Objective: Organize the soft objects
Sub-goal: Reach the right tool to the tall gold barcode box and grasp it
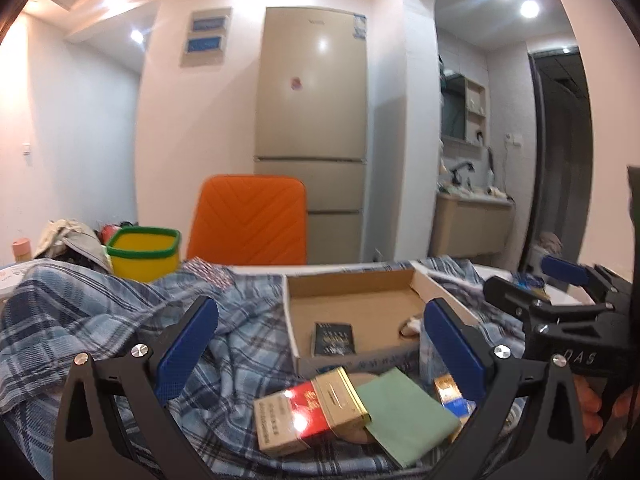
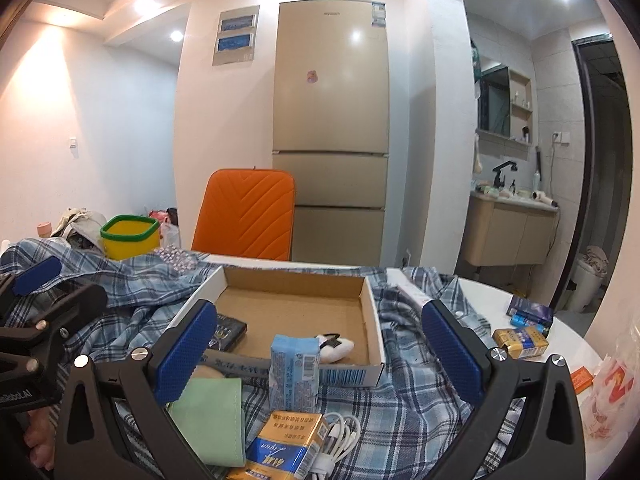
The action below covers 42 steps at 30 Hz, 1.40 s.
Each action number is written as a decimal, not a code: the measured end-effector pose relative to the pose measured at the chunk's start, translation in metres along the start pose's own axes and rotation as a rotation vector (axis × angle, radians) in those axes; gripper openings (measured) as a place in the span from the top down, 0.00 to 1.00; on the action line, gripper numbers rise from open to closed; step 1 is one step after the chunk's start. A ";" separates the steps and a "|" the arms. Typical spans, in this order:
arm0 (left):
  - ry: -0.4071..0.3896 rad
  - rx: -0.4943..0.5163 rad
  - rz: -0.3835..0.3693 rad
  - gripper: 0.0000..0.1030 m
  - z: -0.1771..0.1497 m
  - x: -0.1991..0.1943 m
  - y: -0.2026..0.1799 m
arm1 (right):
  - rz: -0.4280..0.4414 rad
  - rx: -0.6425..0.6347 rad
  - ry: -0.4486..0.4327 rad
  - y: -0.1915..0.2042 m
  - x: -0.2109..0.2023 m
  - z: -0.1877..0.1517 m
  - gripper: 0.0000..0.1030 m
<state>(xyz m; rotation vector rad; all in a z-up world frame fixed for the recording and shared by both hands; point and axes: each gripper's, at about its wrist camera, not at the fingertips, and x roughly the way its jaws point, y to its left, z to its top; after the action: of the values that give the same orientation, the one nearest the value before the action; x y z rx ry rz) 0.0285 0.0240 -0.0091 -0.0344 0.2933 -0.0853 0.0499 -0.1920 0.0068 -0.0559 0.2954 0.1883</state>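
A shallow cardboard box lies on a blue plaid cloth. Inside it are a dark packet and a small white soft item. A blue tissue pack stands at the box's front edge. A green cloth and a red-and-gold packet lie in front. My left gripper is open above these. My right gripper is open around the tissue pack without touching it.
A yellow tub with a green rim and an orange chair back stand behind the table. Small boxes, a white cable and a plastic bag lie at the right. A fridge is beyond.
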 end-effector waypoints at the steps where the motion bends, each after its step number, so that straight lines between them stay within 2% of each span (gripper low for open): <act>1: 0.012 0.004 -0.008 0.00 0.000 0.001 -0.001 | 0.032 0.007 0.019 -0.002 0.001 0.000 0.00; 3: 0.019 0.013 -0.002 0.00 -0.001 0.000 -0.003 | 0.081 0.037 0.051 -0.006 0.004 0.000 0.00; 7: 0.010 0.008 0.004 0.00 -0.001 -0.002 -0.003 | 0.095 0.061 0.111 -0.014 0.010 -0.001 0.01; 10: 0.021 -0.008 0.005 0.00 -0.001 0.000 0.000 | 0.087 0.058 0.157 -0.015 0.013 -0.002 0.12; 14: 0.012 -0.002 0.004 0.00 -0.002 -0.002 -0.001 | 0.117 0.122 0.300 -0.021 0.030 -0.013 0.13; 20: 0.005 0.030 0.018 0.00 -0.002 -0.003 -0.008 | 0.195 0.187 0.499 -0.024 0.054 -0.036 0.28; 22: 0.014 0.022 0.020 0.00 -0.002 -0.001 -0.006 | 0.222 0.218 0.546 -0.025 0.059 -0.042 0.29; 23: 0.015 0.017 0.019 0.00 -0.002 0.000 -0.005 | 0.226 0.229 0.558 -0.025 0.061 -0.045 0.30; 26: 0.017 0.015 0.022 0.00 -0.002 0.000 -0.004 | 0.243 0.255 0.596 -0.027 0.065 -0.052 0.44; 28: 0.021 0.023 0.025 0.00 -0.002 0.001 -0.005 | 0.271 0.267 0.618 -0.028 0.067 -0.056 0.46; 30: 0.022 0.027 0.028 0.00 -0.002 0.001 -0.006 | 0.304 0.273 0.642 -0.027 0.070 -0.061 0.55; 38: 0.023 0.019 0.029 0.00 -0.002 0.002 -0.004 | 0.379 0.238 0.715 -0.012 0.080 -0.070 0.56; 42: 0.023 0.019 0.030 0.00 -0.002 0.002 -0.004 | 0.370 0.212 0.722 -0.008 0.080 -0.072 0.56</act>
<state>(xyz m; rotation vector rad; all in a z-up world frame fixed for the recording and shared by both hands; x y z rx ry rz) 0.0299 0.0198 -0.0119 -0.0100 0.3159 -0.0589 0.1065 -0.1916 -0.0856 0.1469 1.0461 0.5030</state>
